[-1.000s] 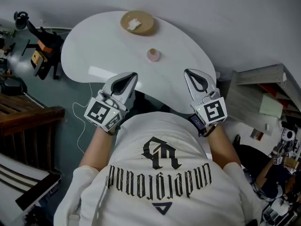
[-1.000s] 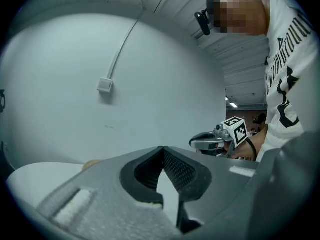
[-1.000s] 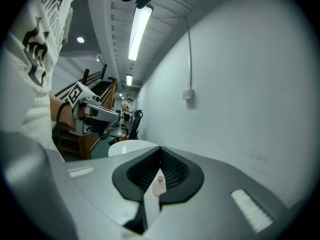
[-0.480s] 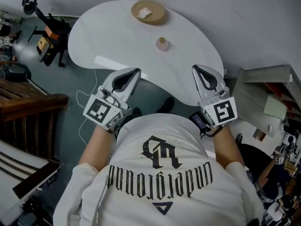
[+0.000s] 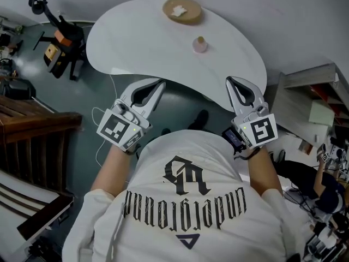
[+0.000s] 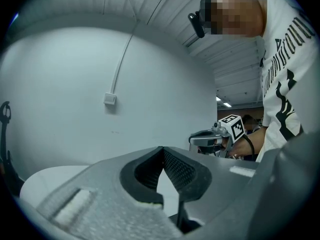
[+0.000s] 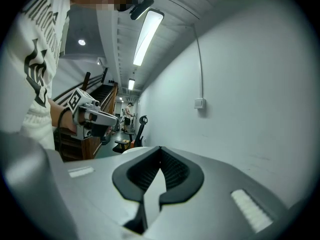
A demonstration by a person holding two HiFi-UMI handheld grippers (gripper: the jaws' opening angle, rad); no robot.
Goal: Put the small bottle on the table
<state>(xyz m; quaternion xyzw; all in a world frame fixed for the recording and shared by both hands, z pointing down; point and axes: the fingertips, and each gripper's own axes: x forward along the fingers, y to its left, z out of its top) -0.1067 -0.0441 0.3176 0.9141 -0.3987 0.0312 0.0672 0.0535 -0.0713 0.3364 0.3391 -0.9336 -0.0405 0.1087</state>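
Note:
In the head view the small pink bottle (image 5: pixel 199 44) with a tan cap stands upright on the white table (image 5: pixel 142 42), just in front of a brown plate (image 5: pixel 182 10) that holds a white scrap. My left gripper (image 5: pixel 160 84) and right gripper (image 5: pixel 230 81) hover side by side at the table's near edge, well short of the bottle. Both are shut with nothing in them. The left gripper view shows its jaws (image 6: pixel 162 149) meeting at the tip, with the right gripper (image 6: pixel 210 139) beside them. The right gripper view shows closed jaws (image 7: pixel 160 149) too.
Dark wooden furniture (image 5: pixel 32 130) stands at the left. Beyond it is a black and orange chair (image 5: pixel 60 42). A grey shelf unit (image 5: pixel 311 91) is at the right, and a white cable (image 5: pixel 101 124) trails on the floor below the table. A pale wall runs behind the table.
The table, bottle and plate have slid up and to the right in the head view. Both grippers have come back from over the table to its near edge, still shut.

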